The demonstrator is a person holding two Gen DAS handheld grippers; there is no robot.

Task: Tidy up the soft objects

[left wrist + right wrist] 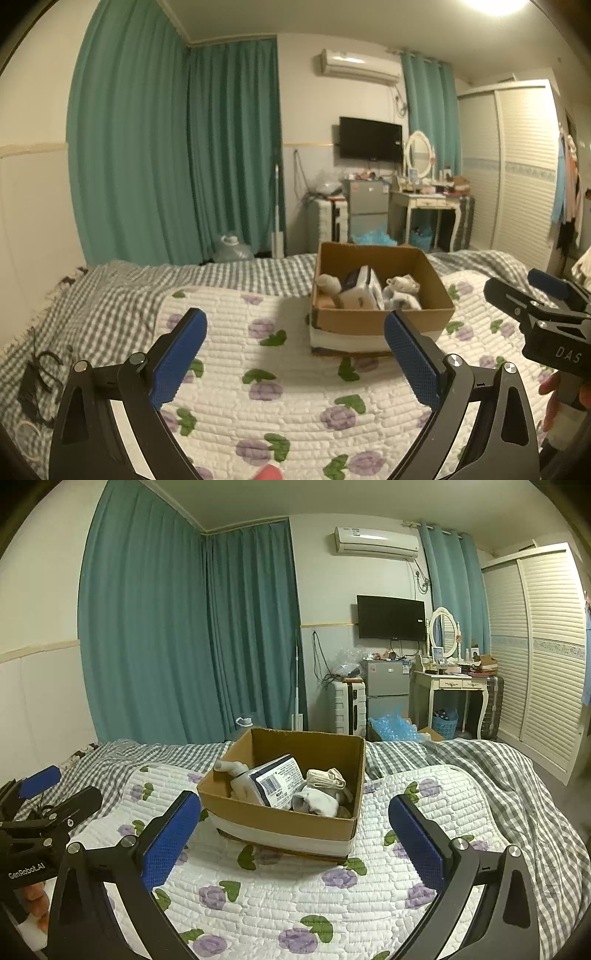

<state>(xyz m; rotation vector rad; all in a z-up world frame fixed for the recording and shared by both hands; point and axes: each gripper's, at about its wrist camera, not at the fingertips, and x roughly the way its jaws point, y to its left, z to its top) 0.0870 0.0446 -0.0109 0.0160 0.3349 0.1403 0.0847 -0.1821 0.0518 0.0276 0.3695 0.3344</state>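
An open cardboard box (380, 317) (280, 823) stands on the quilted floral bedspread. Inside lie a grey plush toy (240, 779), a white-and-navy soft pack with a barcode (277, 781), and rolled pale socks (325, 781) over a white cloth (317, 801). The same items show in the left wrist view (364, 288). My left gripper (295, 328) is open and empty, hovering over the quilt in front of the box. My right gripper (295, 812) is open and empty, just short of the box's near wall. Each gripper shows at the edge of the other's view (532, 295) (48, 794).
The floral quilt (277, 387) lies over a grey checked blanket (498, 775). A black cable (40, 373) lies at the bed's left edge. Beyond the bed stand teal curtains, a small fridge (386, 686), a dressing table (454, 686) and a louvred wardrobe (546, 657).
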